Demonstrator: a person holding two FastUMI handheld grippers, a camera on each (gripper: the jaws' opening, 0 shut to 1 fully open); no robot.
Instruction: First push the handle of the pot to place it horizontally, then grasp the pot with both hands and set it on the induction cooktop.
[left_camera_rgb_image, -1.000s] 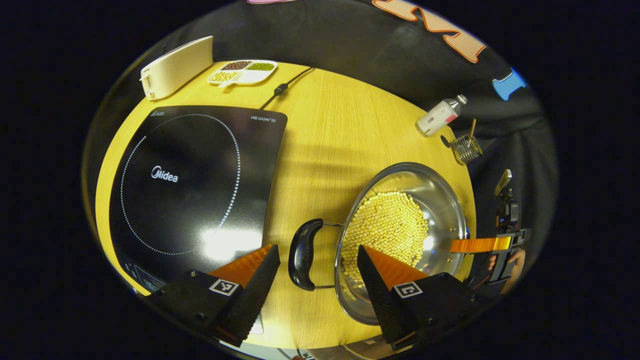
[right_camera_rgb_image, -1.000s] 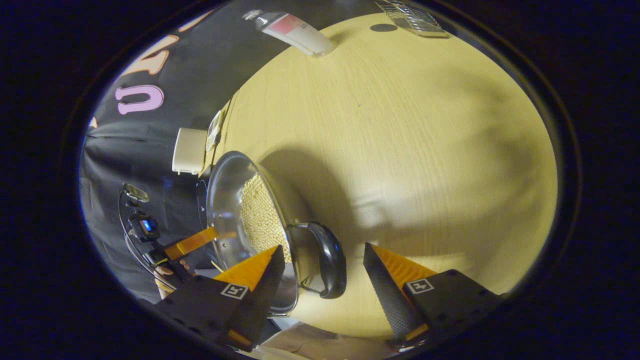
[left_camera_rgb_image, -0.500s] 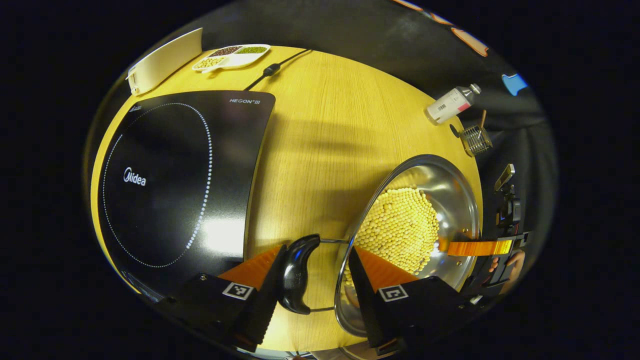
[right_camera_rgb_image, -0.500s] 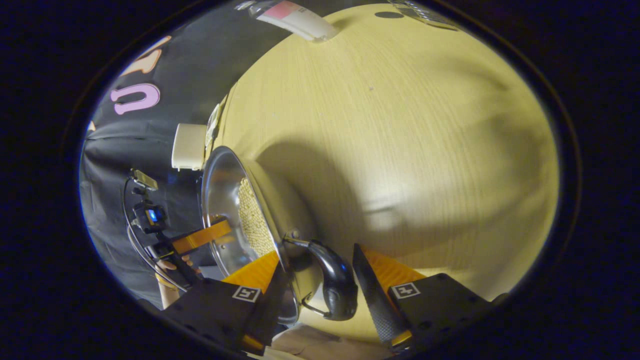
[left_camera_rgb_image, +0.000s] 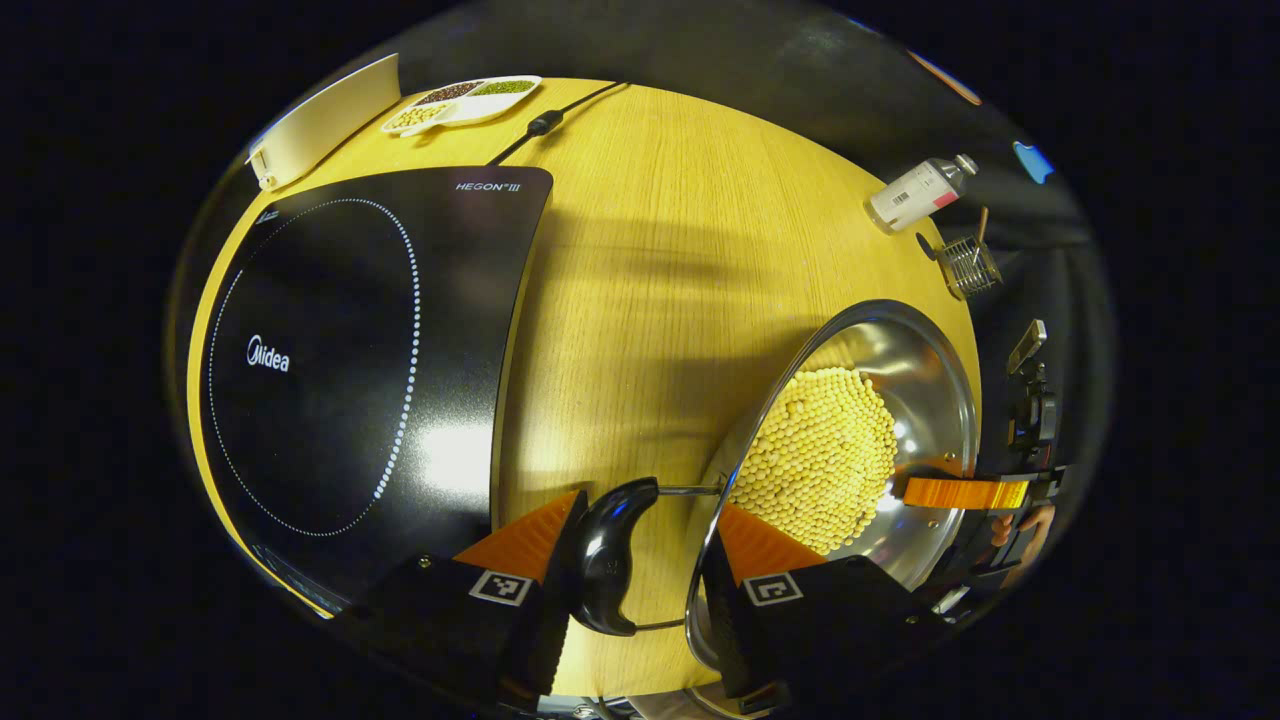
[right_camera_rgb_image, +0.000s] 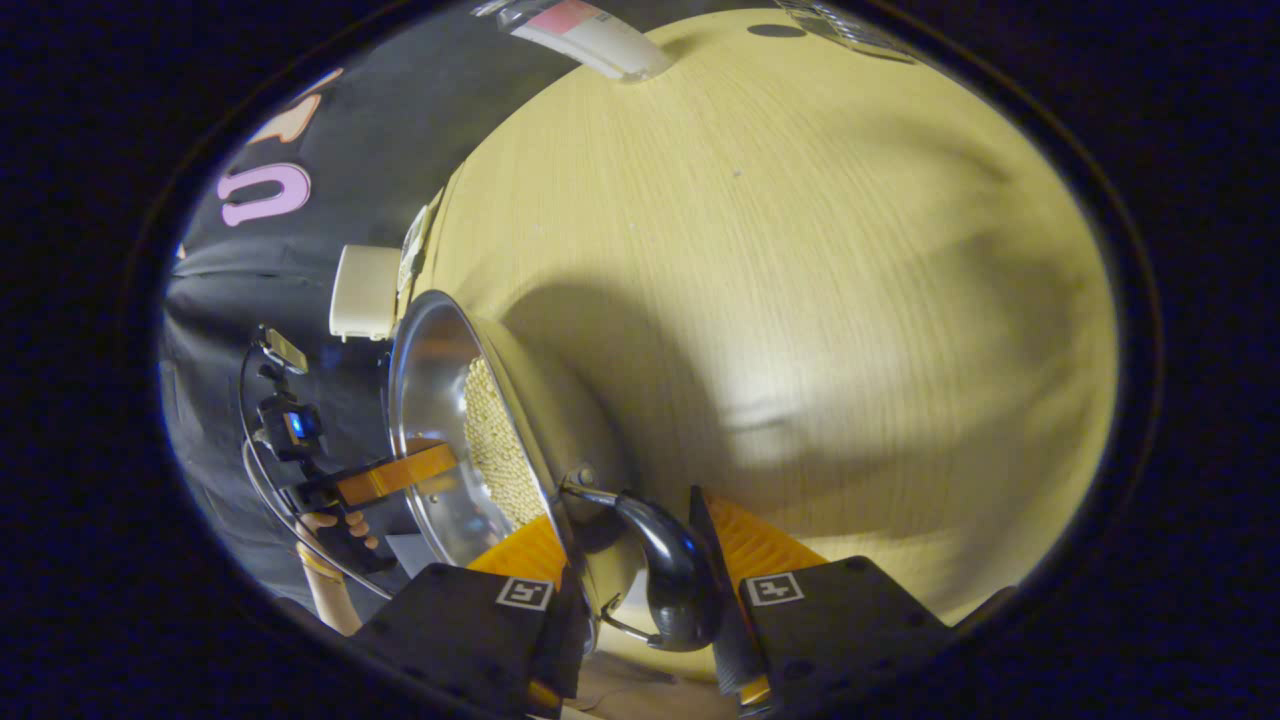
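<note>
A steel pot (left_camera_rgb_image: 900, 370) holding yellow beans (left_camera_rgb_image: 820, 460) stands on the wooden table (left_camera_rgb_image: 650, 250), right of the black induction cooktop (left_camera_rgb_image: 340, 360). My left gripper (left_camera_rgb_image: 648, 505) is shut across the pot's near black handle (left_camera_rgb_image: 608, 560) and rim, one finger outside the handle, the other inside the wall. In the right gripper view the pot (right_camera_rgb_image: 440, 380) sits at left. My right gripper (right_camera_rgb_image: 628, 508) is shut the same way on the opposite handle (right_camera_rgb_image: 675, 585). Each view shows the other gripper at the far rim, the right gripper (left_camera_rgb_image: 960, 492) and the left gripper (right_camera_rgb_image: 395, 478).
A white toaster (left_camera_rgb_image: 320, 120), a divided dish of beans (left_camera_rgb_image: 462, 100) and the cooktop's cord (left_camera_rgb_image: 545, 122) lie at the table's back left. A bottle (left_camera_rgb_image: 920, 190) and a small wire basket (left_camera_rgb_image: 970, 265) stand behind the pot. A hand (right_camera_rgb_image: 330, 530) holds the left gripper.
Both grippers moved forward over the pot's two handles and closed from wide open until their fingers pinch handle and rim. The pot shifted slightly in both views.
</note>
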